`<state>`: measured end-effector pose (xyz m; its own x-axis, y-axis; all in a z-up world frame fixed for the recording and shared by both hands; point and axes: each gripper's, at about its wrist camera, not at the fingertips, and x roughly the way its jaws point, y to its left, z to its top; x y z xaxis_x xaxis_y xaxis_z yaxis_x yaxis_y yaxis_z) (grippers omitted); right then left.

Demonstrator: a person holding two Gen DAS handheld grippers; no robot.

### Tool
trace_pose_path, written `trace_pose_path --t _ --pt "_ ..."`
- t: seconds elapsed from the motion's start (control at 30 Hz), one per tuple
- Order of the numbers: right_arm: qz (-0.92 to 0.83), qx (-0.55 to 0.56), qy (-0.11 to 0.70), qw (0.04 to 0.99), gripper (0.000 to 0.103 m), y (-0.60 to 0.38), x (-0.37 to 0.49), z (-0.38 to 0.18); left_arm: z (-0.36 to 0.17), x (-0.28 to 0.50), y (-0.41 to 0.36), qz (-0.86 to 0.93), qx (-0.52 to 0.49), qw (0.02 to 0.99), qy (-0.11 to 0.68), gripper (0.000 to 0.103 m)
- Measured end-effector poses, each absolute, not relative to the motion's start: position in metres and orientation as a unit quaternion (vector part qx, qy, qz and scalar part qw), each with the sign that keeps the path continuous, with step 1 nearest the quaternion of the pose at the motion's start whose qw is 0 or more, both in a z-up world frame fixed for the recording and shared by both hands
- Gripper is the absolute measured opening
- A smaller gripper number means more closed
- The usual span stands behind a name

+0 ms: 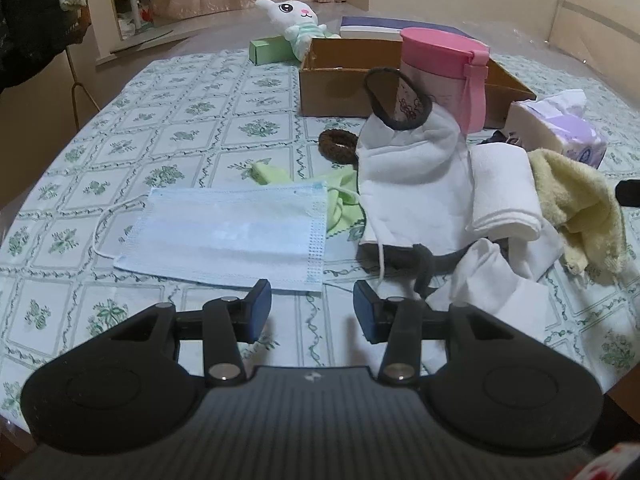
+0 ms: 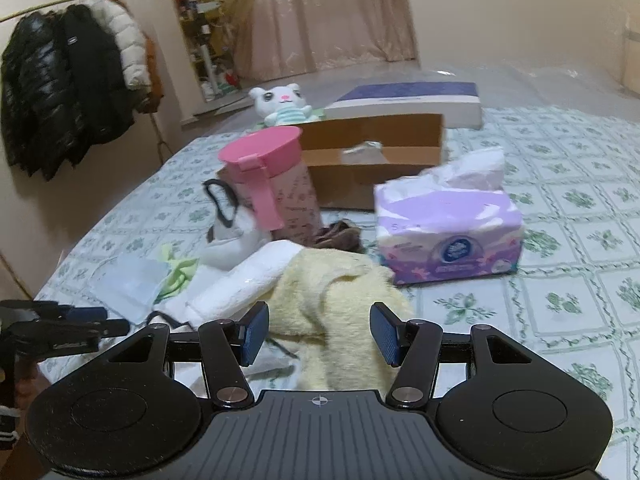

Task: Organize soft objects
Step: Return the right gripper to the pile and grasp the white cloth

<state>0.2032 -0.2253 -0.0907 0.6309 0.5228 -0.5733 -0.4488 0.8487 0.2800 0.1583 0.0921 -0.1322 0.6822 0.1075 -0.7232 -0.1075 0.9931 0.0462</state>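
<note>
Here, left gripper (image 1: 312, 306) open and empty near the face mask (image 1: 224, 236), right gripper (image 2: 319, 334) open over the yellow towel (image 2: 340, 292), nothing held.

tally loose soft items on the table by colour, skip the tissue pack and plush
White cloths: 3 (sock, folded towel, crumpled cloth)
Yellow towel: 1
Green cloth: 1
Blue face mask: 1
Brown hair tie: 1
Total: 7

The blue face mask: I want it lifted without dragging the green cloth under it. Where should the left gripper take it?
Pinch the mask at its near long edge, coming from the left gripper side. It lies flat, that edge is bare on the tablecloth, and only the far right corner overlaps the green cloth. The ear loops look too thin for a sure grip.
</note>
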Motion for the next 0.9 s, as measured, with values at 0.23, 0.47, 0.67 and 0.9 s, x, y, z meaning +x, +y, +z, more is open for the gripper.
trace_pose_path --t 0.23,0.47,0.67,0.9 --pt "0.335 0.019 0.336 0.880 0.056 -0.191 0.190 -0.097 -0.133 0.147 0.094 0.061 -0.014 0.913 0.403 0.043" --pt "0.377 0.001 0.390 0.840 0.056 -0.149 0.189 -0.127 -0.136 0.142 0.097 0.062 -0.023 0.912 0.405 0.043" --pt "0.386 -0.002 0.406 0.828 0.056 -0.128 0.195 -0.144 -0.141 0.151 0.099 0.063 -0.015 0.912 0.404 0.046" --pt "0.368 -0.031 0.391 0.843 0.021 -0.118 0.193 -0.154 -0.152 0.169 0.093 0.065 0.033 0.916 0.394 0.047"
